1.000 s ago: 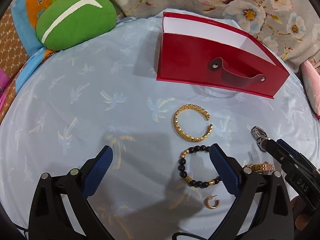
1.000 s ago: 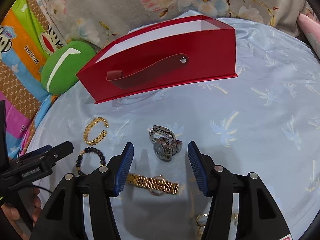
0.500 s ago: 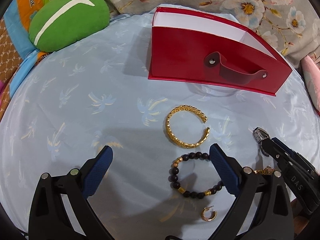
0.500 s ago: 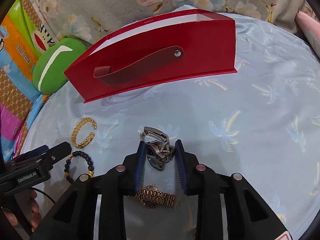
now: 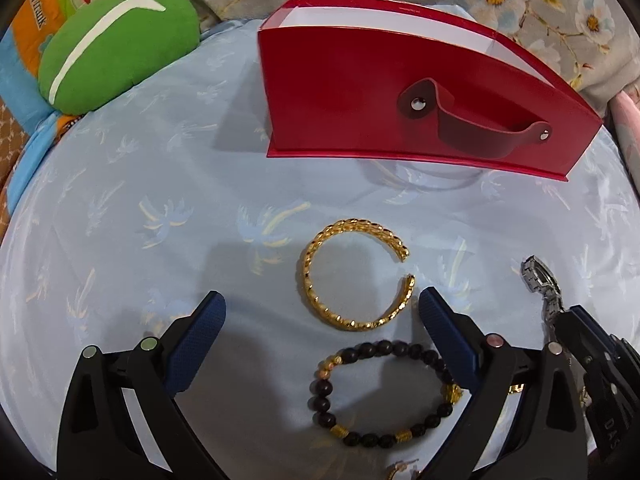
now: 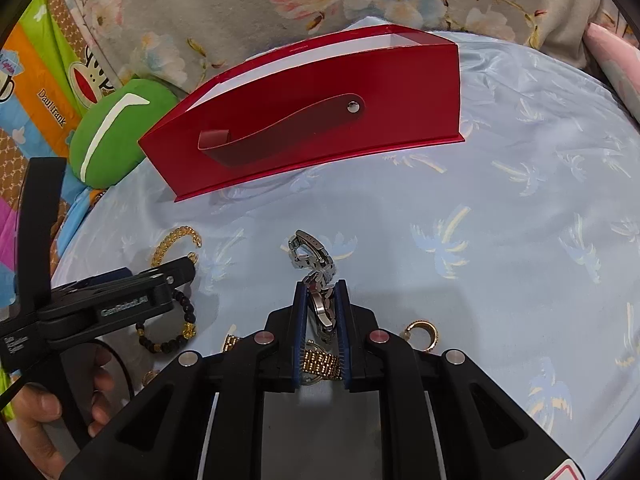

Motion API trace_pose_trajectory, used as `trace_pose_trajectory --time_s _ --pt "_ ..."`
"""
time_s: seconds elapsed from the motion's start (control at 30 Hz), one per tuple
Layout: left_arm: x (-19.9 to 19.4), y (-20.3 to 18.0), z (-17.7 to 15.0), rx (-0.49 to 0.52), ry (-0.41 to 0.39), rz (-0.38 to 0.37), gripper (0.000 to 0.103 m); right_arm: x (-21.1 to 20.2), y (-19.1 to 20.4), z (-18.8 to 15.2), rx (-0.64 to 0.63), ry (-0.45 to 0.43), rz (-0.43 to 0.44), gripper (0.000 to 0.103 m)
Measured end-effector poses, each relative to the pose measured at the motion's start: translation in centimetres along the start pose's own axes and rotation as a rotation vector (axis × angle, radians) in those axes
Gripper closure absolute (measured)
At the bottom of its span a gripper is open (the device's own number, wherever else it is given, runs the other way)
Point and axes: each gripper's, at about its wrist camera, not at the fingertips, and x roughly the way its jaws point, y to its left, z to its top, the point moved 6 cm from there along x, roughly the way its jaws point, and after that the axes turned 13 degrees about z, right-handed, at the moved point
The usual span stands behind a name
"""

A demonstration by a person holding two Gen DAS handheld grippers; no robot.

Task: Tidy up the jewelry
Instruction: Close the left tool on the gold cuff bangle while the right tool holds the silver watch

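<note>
My right gripper (image 6: 322,288) has its jaws closing, and the blue pads pinch the band of the silver watch (image 6: 310,248), whose clasp end sticks out ahead of them. A gold watch (image 6: 320,360) lies on the cloth under the jaws. My left gripper (image 5: 322,298) stands open low over the cloth, with nothing gripped. The gold bangle (image 5: 306,276) lies just ahead of its tips and the black bead bracelet (image 5: 326,386) lies between its fingers. The red box (image 5: 340,100) stands open-topped behind the jewelry.
A gold hoop earring (image 6: 422,332) lies right of my right gripper. A green cushion (image 5: 116,44) sits at the back left, off the light blue palm-print cloth (image 5: 160,200). Floral fabric rises behind the box. A person's hand (image 6: 40,412) holds the left gripper.
My right gripper's jaws have come together on the silver watch and tipped it on edge. The left gripper moved forward and lower, so the bangle and bead bracelet now sit nearer its fingers.
</note>
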Motion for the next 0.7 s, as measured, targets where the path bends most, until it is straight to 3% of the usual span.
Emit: trace_pose_trajectory --time_s 0.17,0.33,0.7 --pt "-0.1 -0.6 0.3 0.019 -0.023 0.003 0.013 0.0 -0.3 -0.2 0.020 0.000 0.013 0.090" --pt "-0.6 -0.6 0.6 0.020 -0.042 -0.008 0.049 -0.1 -0.5 -0.1 0.027 -0.005 0.016 0.090" --pt "-2.3 -0.7 0.0 0.004 -0.045 -0.101 0.050 -0.6 0.1 0.1 0.011 -0.032 0.022 0.091"
